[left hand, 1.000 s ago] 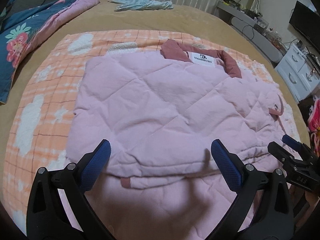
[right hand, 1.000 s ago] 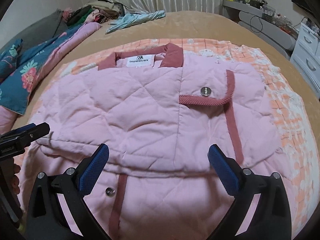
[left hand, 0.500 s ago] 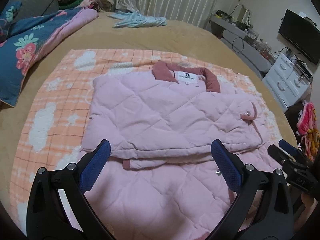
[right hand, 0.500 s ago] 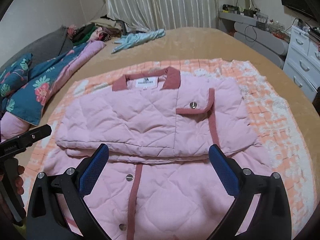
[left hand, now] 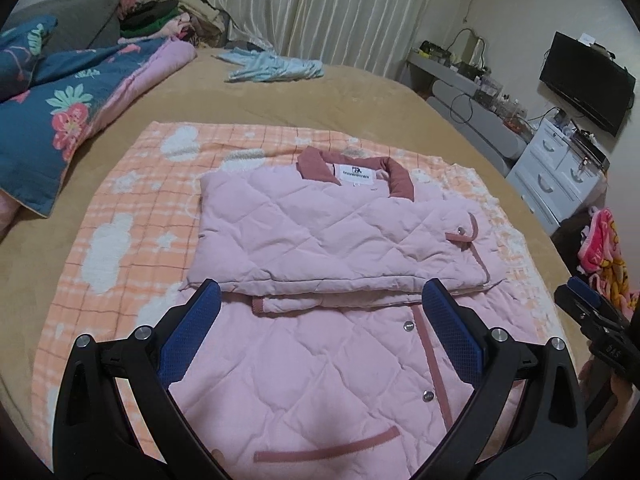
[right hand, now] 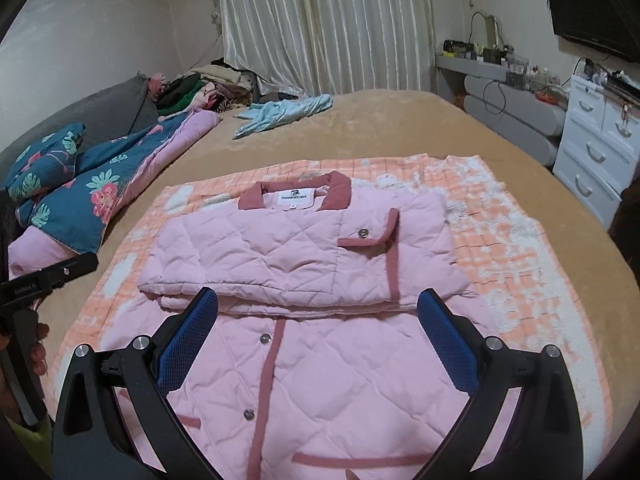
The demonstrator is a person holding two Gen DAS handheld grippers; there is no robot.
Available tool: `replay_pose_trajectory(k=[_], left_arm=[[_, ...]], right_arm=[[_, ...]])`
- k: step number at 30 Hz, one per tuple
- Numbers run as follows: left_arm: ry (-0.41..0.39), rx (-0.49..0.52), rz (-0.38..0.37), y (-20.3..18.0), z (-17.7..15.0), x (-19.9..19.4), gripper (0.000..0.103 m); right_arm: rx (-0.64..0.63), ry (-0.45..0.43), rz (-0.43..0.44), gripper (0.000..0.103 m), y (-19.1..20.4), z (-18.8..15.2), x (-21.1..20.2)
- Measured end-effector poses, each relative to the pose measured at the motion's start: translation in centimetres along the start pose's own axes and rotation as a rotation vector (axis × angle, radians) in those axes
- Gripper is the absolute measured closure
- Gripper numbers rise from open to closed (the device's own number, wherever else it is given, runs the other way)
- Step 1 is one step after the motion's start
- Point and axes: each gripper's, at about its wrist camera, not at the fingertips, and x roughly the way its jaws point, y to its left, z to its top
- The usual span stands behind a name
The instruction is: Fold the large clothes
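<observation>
A pink quilted jacket [left hand: 328, 240] [right hand: 304, 248] with dark pink collar and trim lies on an orange checked blanket [left hand: 128, 208] [right hand: 500, 248] on the bed. Its sleeves are folded across the chest, and its lower part with snaps stretches toward me. My left gripper [left hand: 320, 300] hovers open above the lower front, holding nothing. My right gripper [right hand: 318, 300] is open too, above the same part, empty. Each gripper shows at the edge of the other's view: the right one [left hand: 592, 312], and the left one [right hand: 48, 276] held by a hand.
A blue floral quilt [left hand: 60, 120] [right hand: 88, 192] lies at the left of the tan bed [left hand: 360, 100]. A light blue garment [left hand: 276, 68] [right hand: 284, 112] lies at the far side. A clothes pile [right hand: 196, 88], white drawers [right hand: 596, 148], desk and TV stand around.
Both grippers have pulled back and risen away from the jacket, so the whole folded top and the lower front now show. The jacket itself lies unchanged.
</observation>
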Motion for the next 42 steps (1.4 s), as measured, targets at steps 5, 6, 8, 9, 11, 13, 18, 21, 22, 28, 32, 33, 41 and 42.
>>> replay_pose_trajectory(k=[5,6,8,9,11,13,18,21,22,28,32,33,41,42], left_arm=[[-0.022,0.010,0.001,-0.3,-1.2,-1.8,0.009],[-0.026,0.013,0.002,-0.4,-1.5,-2.1,0.009],[-0.027,0.018,0.000,-0.6,-2.2,-2.5,0.009],[-0.027,0.022,0.000,-0.7,-2.6,-2.8,0.009],[-0.024,0.029,0.003,-0.8,-3.4,-3.1,0.009],[-0.022,0.032,0.005,-0.8,-4.0,-3.4,0.009],[-0.025,0.036,0.015,-0.6,-5.6,-4.1,0.009],[-0.022,0.032,0.021,-0.2,-6.7,-4.3,0.009],[-0.020,0.030,0.025,-0.1,-7.0,-4.3,0.009],[-0.013,0.017,0.043,1.2,-8.9,-4.2,0.009],[-0.008,0.012,0.050,2.0,-10.3,-4.2,0.009],[-0.007,0.010,0.053,2.1,-10.6,-4.2,0.009],[0.023,-0.012,0.066,4.3,-13.3,-3.9,0.009],[0.024,-0.015,0.070,4.7,-13.7,-4.0,0.009]], right_arm=[[0.000,-0.028,-0.011,0.004,-1.0,-0.9,-2.5],[0.002,-0.032,-0.017,0.004,-1.2,-1.1,-2.9],[0.007,-0.038,-0.019,0.004,-1.6,-1.4,-3.6],[0.007,-0.040,-0.025,0.004,-1.8,-1.7,-3.9],[0.004,-0.044,-0.033,0.004,-2.2,-2.0,-4.4],[0.003,-0.049,-0.041,0.004,-2.5,-2.5,-5.0],[0.011,-0.049,-0.054,0.004,-3.7,-3.9,-6.0],[0.013,-0.039,-0.064,0.004,-4.4,-4.9,-6.3],[0.017,-0.032,-0.066,0.004,-4.7,-5.2,-6.3],[0.033,-0.012,-0.082,0.004,-6.0,-7.0,-6.5],[0.032,0.012,-0.102,0.004,-6.9,-8.5,-6.6],[0.032,0.019,-0.106,0.004,-7.1,-8.8,-6.5],[0.021,0.094,-0.156,0.004,-9.2,-12.7,-5.9],[0.020,0.106,-0.163,0.004,-9.5,-13.2,-5.9]])
